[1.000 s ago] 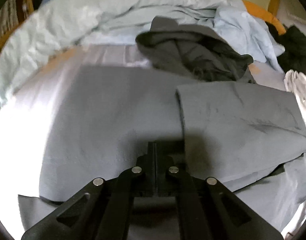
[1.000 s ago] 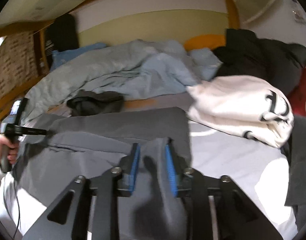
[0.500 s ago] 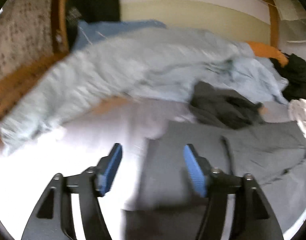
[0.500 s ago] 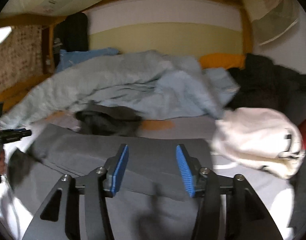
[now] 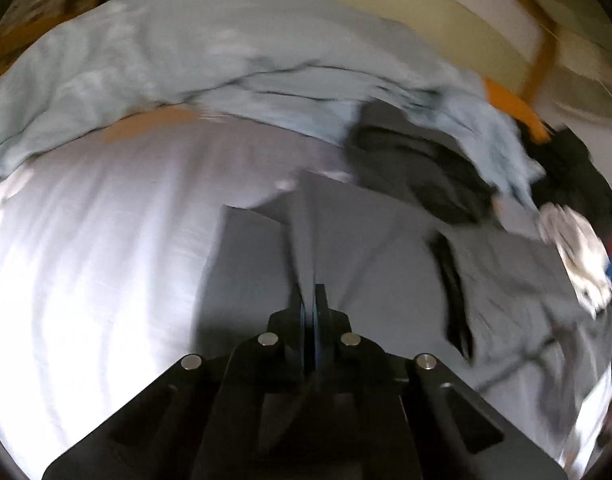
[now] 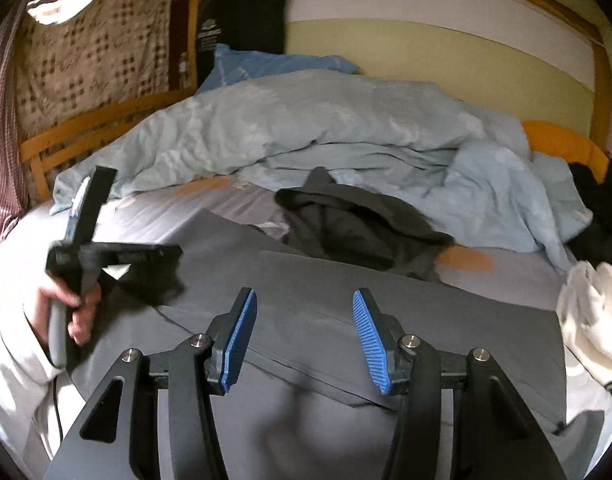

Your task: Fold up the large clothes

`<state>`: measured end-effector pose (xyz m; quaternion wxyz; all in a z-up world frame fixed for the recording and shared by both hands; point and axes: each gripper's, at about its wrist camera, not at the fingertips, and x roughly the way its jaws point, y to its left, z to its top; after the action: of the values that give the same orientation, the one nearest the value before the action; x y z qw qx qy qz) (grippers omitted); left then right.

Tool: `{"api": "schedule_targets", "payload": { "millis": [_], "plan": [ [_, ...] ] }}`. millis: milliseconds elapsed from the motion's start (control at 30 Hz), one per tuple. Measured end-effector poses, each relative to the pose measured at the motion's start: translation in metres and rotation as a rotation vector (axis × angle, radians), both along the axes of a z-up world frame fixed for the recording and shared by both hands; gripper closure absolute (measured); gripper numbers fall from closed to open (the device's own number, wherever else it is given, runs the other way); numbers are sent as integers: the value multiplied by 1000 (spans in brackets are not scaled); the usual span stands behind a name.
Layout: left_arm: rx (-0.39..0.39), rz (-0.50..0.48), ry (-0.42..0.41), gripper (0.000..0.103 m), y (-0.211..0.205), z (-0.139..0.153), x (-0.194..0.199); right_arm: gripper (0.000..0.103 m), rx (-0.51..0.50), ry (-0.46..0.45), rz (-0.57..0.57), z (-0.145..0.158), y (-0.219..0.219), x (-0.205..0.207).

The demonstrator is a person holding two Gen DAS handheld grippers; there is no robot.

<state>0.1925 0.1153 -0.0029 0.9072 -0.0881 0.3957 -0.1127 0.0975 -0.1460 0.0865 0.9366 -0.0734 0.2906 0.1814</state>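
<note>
A bed with a pale grey sheet (image 6: pixel 153 216) fills the scene, framed by a wooden bed frame (image 6: pixel 65 136) along the left and back, with a yellow-green wall (image 6: pixel 426 48) behind it. At far left in the right wrist view hangs a patterned cloth (image 6: pixel 89 64), and below it a hand (image 6: pixel 73 304) in a pale sleeve holds the left gripper (image 6: pixel 173 254), its black fingers pressed together on the left edge of the grey garment (image 6: pixel 386 304). The left wrist view confirms this: the jaws are clenched, with a ridge of the grey cloth (image 5: pixel 306 248) running straight up from between them, though the view is blurred. That large garment, the thing being folded, lies spread flat across the middle of the bed, reaching from the left gripper over to the right side. A light blue duvet (image 6: pixel 306 128) is heaped along the back of the bed, a blue pillow (image 6: pixel 265 62) and a black bag (image 6: pixel 245 16) behind it. Just beyond the grey garment sits a crumpled dark grey garment (image 6: pixel 358 224), touching its far edge. The right gripper (image 6: pixel 303 336) hovers over the near middle of the flat garment, its blue pads (image 6: pixel 368 336) standing well apart and gripping nothing; its jaws have just been opening. Further right are an orange cushion (image 6: pixel 562 144), a dark heap of clothing (image 6: pixel 602 192), and a white garment (image 6: pixel 594 320) lying beside the grey one's right edge.
</note>
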Motion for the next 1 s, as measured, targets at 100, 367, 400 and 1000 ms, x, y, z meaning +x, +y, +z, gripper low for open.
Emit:
{"api": "schedule_targets", "payload": {
  "millis": [100,367,400,1000],
  "plan": [
    [-10,-104,-65,101,-16,6,-25,50,4,22,13,3,20,12],
    [-95,-169,-39,100,-23,-4,-47,30,207,160,80,-2,72,69],
    [-106,-181,-45,99,-22,-4,-49,30,215,193,88,-12,81,80],
    [63,-183,-28,23,-18,35,11,89,416,304,106,-100,57,110]
  ]
}}
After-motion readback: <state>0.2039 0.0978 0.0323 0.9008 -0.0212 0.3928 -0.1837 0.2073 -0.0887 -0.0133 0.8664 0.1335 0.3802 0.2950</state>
